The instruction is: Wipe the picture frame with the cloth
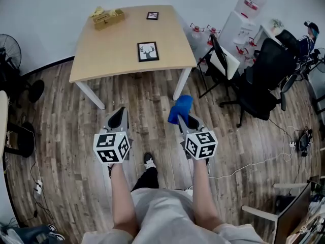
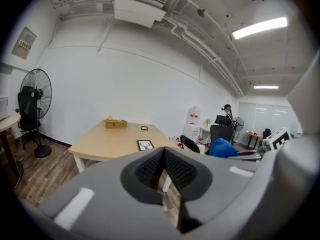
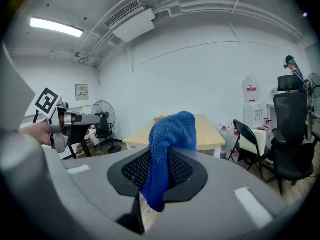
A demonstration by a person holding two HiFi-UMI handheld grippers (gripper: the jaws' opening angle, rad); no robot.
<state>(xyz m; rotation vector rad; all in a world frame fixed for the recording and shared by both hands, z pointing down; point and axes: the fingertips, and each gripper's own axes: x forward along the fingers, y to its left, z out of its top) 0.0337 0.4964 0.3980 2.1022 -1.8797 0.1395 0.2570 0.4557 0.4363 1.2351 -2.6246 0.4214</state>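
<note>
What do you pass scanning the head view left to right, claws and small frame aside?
standing fan → wooden box → deer picture frame → blue cloth → black folding chair → black office chair

Plain blue, knitted texture: cloth (image 1: 181,109).
Black border, white picture with a dark antlered head: picture frame (image 1: 148,51).
Pale wood top, white legs: table (image 1: 109,55).
Brown planks with grey streaks: floor (image 1: 66,126).
Grey bodies: left gripper (image 1: 120,112), right gripper (image 1: 188,120).
Black, ribbed: pads (image 2: 150,170).
White with black square markers: cubes (image 1: 111,147).
Black: office chair (image 1: 261,80).
</note>
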